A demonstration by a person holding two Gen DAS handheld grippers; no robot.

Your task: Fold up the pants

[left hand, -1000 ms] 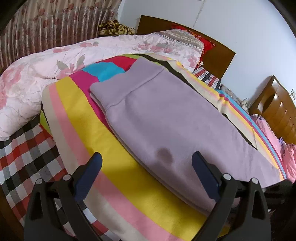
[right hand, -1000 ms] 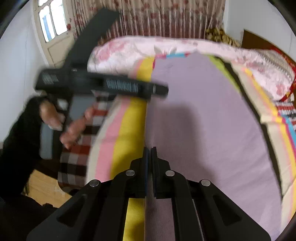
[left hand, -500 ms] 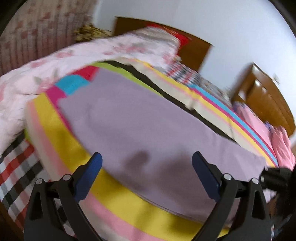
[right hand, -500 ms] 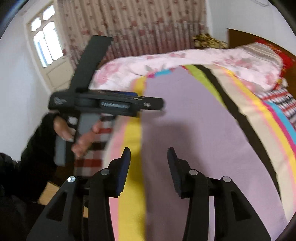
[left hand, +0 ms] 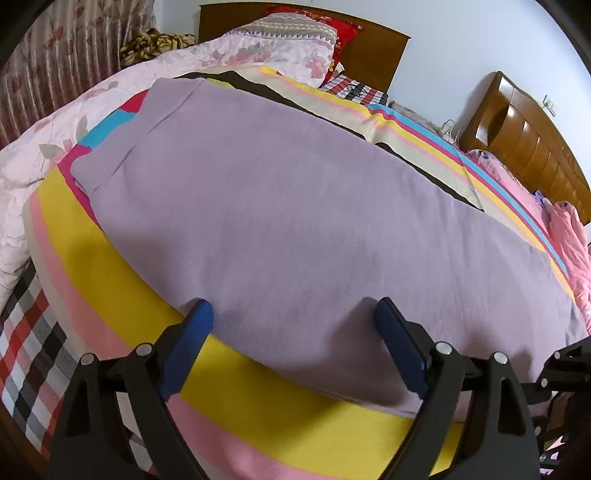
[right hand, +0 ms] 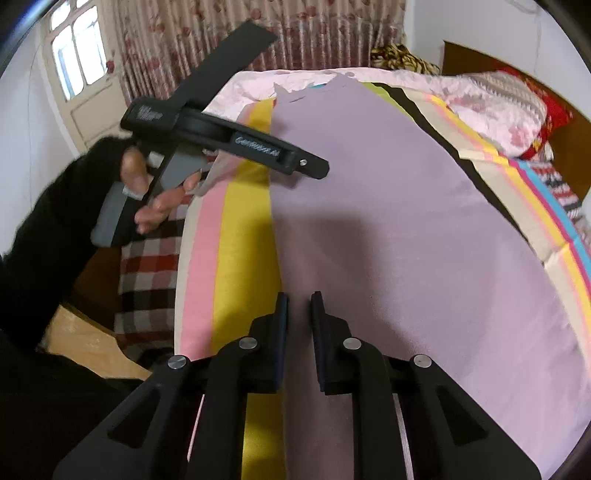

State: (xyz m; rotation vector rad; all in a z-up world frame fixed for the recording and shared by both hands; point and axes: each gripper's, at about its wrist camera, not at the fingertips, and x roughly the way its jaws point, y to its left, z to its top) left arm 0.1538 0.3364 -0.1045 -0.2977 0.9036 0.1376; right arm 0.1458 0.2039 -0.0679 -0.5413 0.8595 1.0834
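Note:
Lilac pants (left hand: 295,206) lie flat and long across a striped blanket (left hand: 110,280) on the bed. My left gripper (left hand: 291,314) is open wide, its blue pads (left hand: 201,317) set at the pants' near edge with a broad stretch of cloth between them; its jaws are closing a little. In the right wrist view a hand holds that left gripper (right hand: 310,166) over the pants' (right hand: 388,221) left edge. My right gripper (right hand: 300,317) hangs low over the end of the pants, its jaws closing to a narrow gap with lilac cloth showing in it; the pads stand apart.
A pink flowered quilt (left hand: 55,140) is heaped at the far side, with pillows (left hand: 295,33) and a wooden headboard (left hand: 369,48) behind. A checked sheet (left hand: 26,339) hangs at the bed's near edge. A second wooden bed (left hand: 524,136) with pink bedding stands at the right.
The right gripper, shut on the pants' end a second ago, let go, opened, and has narrowed again. The left gripper has come lower and closer to the pants' near edge.

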